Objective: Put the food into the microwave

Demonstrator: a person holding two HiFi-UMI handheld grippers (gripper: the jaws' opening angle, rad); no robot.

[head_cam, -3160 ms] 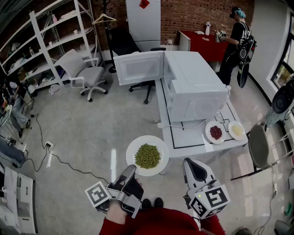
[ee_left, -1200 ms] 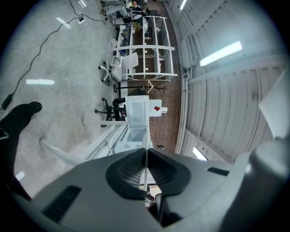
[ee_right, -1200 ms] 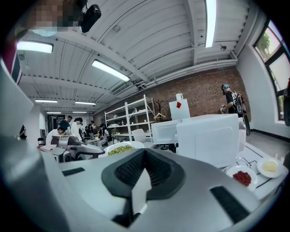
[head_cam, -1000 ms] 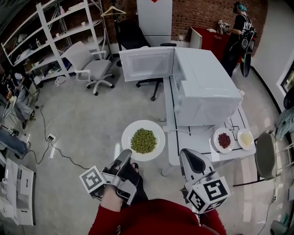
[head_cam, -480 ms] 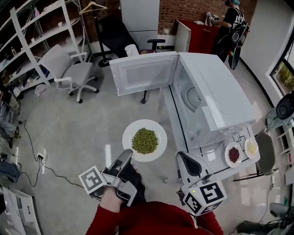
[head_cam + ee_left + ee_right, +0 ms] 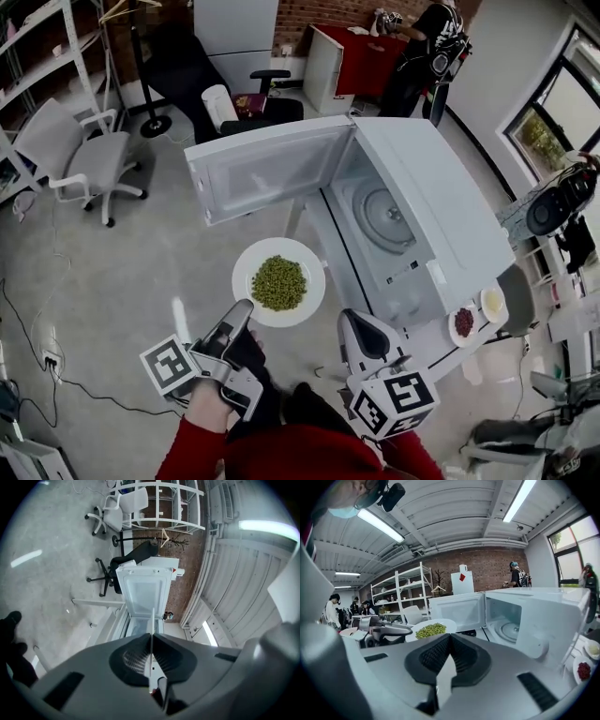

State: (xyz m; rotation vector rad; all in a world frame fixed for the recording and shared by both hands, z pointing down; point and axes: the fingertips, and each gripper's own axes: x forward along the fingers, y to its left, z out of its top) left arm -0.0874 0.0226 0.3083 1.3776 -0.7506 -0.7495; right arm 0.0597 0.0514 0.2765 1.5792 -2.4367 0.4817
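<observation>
Peas [image 6: 278,282] lie in a green heap at the middle of a white plate [image 6: 249,270], and the plate hangs level in the air over the grey floor [image 6: 122,272], outside the microwave [image 6: 441,206]. Its near rim sits in the left gripper [image 6: 242,307], whose jaws are clamped on that edge. In the left gripper view the rim shows as a thin white line pinched between the two dark pads, so the plate reaches forward from the tips, away from the person.

The right gripper [image 6: 354,323] is held just to the right of the plate and does not touch it. Its jaws are pressed together at the tips with nothing between them.

Ahead of the plate, the microwave door [image 6: 272,169] stands swung wide to the left, with the plate just below its lower edge. The cavity is open and the glass turntable [image 6: 380,217] shows inside.

On the table [image 6: 439,349] beside the microwave, to the right, rest two small dishes, one of red food [image 6: 464,322] and one of yellow food [image 6: 491,304].
</observation>
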